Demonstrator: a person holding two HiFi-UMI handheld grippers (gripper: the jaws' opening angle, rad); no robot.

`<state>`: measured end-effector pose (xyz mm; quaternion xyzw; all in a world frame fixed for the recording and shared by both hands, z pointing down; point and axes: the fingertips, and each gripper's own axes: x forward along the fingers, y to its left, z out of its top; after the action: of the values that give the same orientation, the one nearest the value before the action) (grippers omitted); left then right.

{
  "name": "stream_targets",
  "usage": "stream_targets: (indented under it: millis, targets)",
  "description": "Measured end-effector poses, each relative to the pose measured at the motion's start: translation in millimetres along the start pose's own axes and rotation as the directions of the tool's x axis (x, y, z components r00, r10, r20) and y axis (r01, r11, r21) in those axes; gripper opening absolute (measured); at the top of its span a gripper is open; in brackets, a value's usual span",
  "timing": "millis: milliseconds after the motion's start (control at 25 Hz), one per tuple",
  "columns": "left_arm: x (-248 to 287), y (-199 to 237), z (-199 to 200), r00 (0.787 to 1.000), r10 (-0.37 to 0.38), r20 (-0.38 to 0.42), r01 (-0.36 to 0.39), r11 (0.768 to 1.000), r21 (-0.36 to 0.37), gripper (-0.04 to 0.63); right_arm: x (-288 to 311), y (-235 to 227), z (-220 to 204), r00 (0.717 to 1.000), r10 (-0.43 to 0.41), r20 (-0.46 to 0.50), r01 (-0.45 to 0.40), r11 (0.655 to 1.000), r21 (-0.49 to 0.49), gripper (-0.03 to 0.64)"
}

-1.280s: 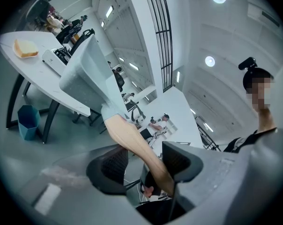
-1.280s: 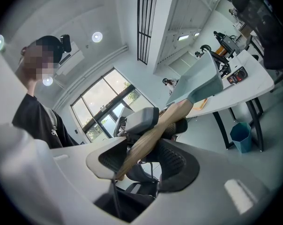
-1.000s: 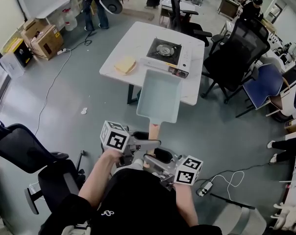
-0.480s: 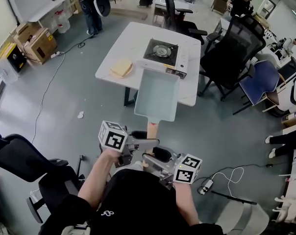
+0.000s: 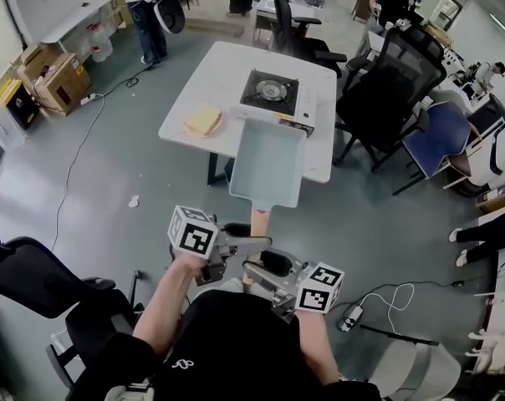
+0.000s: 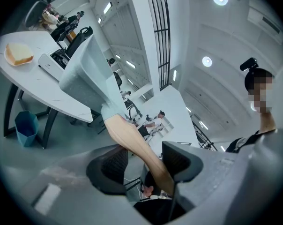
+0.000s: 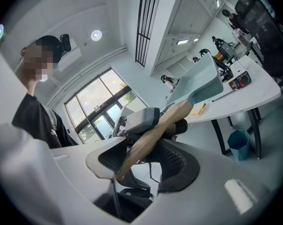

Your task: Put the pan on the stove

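A pale blue-green rectangular pan [image 5: 269,161] with a wooden handle [image 5: 259,220] hangs in the air in front of the white table [image 5: 236,65], its far end over the table's near edge. The portable gas stove [image 5: 274,91] stands on that table just beyond the pan. My left gripper [image 5: 240,242] and right gripper [image 5: 262,267] face each other from either side of the handle, both shut on it. The handle [image 6: 132,142] runs slanting between the left gripper's [image 6: 144,156] pads. It also crosses [image 7: 148,139] between the right gripper's [image 7: 141,149] pads.
A yellow sponge [image 5: 204,119] lies on the table left of the stove. Black office chairs [image 5: 395,73] crowd the table's right side, and another chair [image 5: 35,274] stands at lower left. A blue bin [image 6: 26,128] sits under the table. Cables [image 5: 378,303] trail on the floor.
The pan and both grippers have edged slightly nearer the table. Both grips on the handle look unchanged.
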<state>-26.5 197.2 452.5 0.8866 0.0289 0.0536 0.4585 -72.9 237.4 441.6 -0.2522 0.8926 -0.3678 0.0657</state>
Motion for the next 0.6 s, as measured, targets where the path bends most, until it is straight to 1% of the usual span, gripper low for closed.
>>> stream_targets:
  millis: [600]
  targets:
    - [7.4, 8.2, 14.5, 1.000, -0.011, 0.004, 0.011, 1.000, 0.002, 0.235, -0.1, -12.5, 12.8, 1.000, -0.007, 0.000, 0.007, 1.000, -0.009, 0.212]
